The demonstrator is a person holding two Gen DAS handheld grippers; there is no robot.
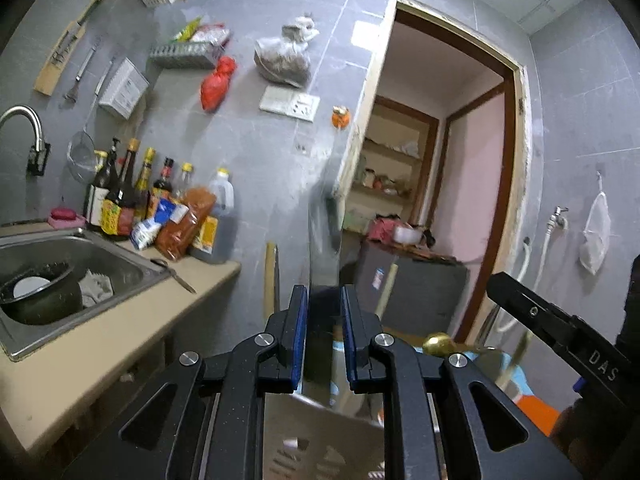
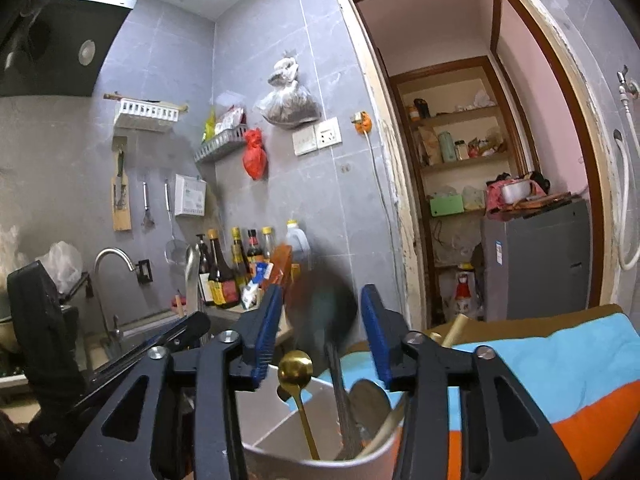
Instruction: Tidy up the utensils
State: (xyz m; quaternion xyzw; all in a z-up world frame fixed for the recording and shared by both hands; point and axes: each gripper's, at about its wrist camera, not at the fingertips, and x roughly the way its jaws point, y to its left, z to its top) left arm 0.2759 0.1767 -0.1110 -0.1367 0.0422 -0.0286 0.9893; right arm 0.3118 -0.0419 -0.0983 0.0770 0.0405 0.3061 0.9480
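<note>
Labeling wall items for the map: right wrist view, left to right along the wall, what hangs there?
Wooden board → white box → red bag → clear bag of dark stuff → switch and socket plate → orange hook → doorway.

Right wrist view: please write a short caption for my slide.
Open right gripper above a metal utensil holder containing a gold spoon.

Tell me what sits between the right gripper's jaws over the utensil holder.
In the right wrist view, the right gripper stands open over the utensil holder. Between its jaws rise a gold spoon and a blurred dark utensil, neither gripped.
</note>
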